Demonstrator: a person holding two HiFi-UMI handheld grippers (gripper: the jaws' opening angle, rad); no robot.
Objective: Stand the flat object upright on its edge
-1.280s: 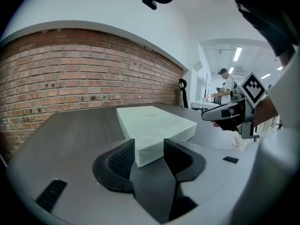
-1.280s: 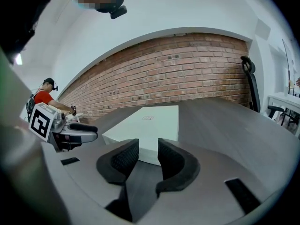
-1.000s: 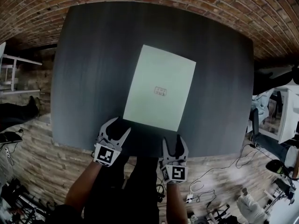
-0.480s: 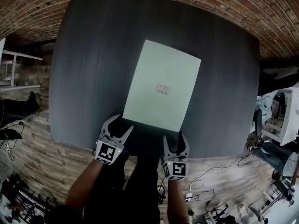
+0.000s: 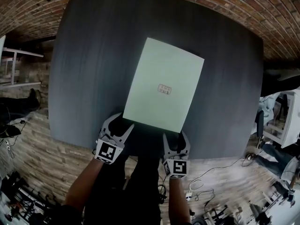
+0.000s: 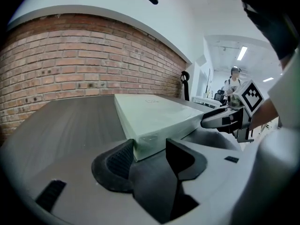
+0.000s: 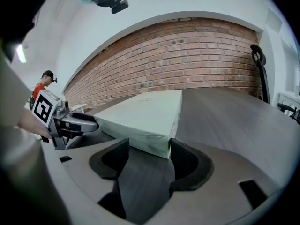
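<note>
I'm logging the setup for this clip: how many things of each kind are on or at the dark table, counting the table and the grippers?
pale green flat box: 1
grippers: 2, the left gripper and the right gripper
dark table: 1
Total: 4

Pale green flat pack (image 5: 164, 86) gleaming under smooth glossy clear wrap, worktop (image 5: 89, 69) showing matt dark wood grain, brick wall (image 5: 37, 8) looking rough and unglazed, left gripper (image 6: 150, 144) wearing matt black ribbed pads (image 6: 119, 159)
</note>
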